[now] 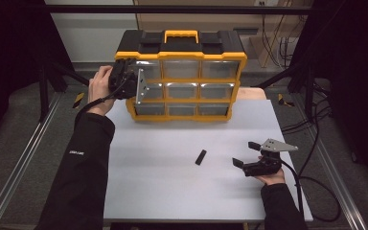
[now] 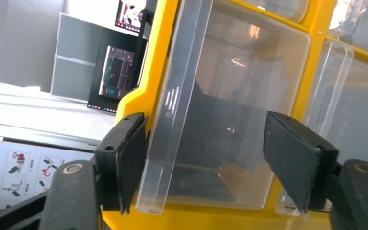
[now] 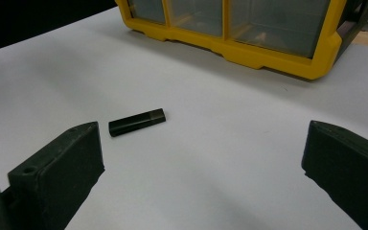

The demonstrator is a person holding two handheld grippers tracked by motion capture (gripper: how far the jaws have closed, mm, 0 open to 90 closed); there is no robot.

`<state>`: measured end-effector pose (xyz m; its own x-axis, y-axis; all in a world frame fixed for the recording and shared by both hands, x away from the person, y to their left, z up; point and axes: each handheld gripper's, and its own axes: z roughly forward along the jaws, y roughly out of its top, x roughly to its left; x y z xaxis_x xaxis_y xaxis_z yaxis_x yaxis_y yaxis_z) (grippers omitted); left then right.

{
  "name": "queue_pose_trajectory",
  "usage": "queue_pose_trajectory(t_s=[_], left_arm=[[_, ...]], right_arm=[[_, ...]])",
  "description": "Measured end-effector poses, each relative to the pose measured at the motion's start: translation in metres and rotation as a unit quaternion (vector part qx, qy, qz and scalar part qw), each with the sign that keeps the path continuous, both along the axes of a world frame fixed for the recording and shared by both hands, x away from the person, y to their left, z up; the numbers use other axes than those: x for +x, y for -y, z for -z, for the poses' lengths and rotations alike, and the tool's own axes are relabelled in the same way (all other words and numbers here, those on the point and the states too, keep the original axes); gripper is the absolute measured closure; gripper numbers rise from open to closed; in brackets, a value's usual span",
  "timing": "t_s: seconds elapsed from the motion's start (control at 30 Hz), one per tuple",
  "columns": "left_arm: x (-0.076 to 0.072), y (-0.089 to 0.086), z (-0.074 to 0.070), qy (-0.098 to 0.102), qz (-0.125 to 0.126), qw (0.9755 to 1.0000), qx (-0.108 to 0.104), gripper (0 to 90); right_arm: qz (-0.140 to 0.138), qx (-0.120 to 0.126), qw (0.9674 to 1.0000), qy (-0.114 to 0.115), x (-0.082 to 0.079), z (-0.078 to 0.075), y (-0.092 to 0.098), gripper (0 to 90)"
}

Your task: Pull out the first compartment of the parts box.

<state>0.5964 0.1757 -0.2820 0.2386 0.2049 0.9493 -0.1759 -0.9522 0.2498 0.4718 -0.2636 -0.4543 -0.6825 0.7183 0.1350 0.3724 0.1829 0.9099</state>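
From the high view, your left hand-held gripper (image 1: 133, 86) reaches the left column of the yellow-and-black plastic drawer organiser (image 1: 182, 72) on the white surface (image 1: 172, 182). In the left gripper view, its jaws straddle a clear plastic drawer (image 2: 220, 110) without pinching; closing off-centre could make it slip. In the right gripper view, your right hand-held gripper (image 3: 201, 167) is spread near the small black stick (image 3: 137, 121).

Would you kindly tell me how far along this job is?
Early. The left gripper has its fingers either side of a clear drawer in the yellow organizer, not yet gripping. The small black stick lies on the table; the right gripper waits open beside it.
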Motion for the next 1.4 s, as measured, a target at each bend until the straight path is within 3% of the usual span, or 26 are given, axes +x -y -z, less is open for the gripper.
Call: queue_pose_trajectory(t_s=[0.8,1.4], left_arm=[[-0.0017,-0.0014,0.0019,0.063,-0.008,0.9975,0.032,60.3],[-0.002,-0.0021,0.0023,0.09,-0.01,0.9945,0.053,74.4]], right_arm=[[0.001,0.003,1.0,-0.001,-0.0002,-0.0005,0.0005,0.8],[0.002,0.002,1.0,0.0,0.0,-0.0004,0.0009,0.8]])
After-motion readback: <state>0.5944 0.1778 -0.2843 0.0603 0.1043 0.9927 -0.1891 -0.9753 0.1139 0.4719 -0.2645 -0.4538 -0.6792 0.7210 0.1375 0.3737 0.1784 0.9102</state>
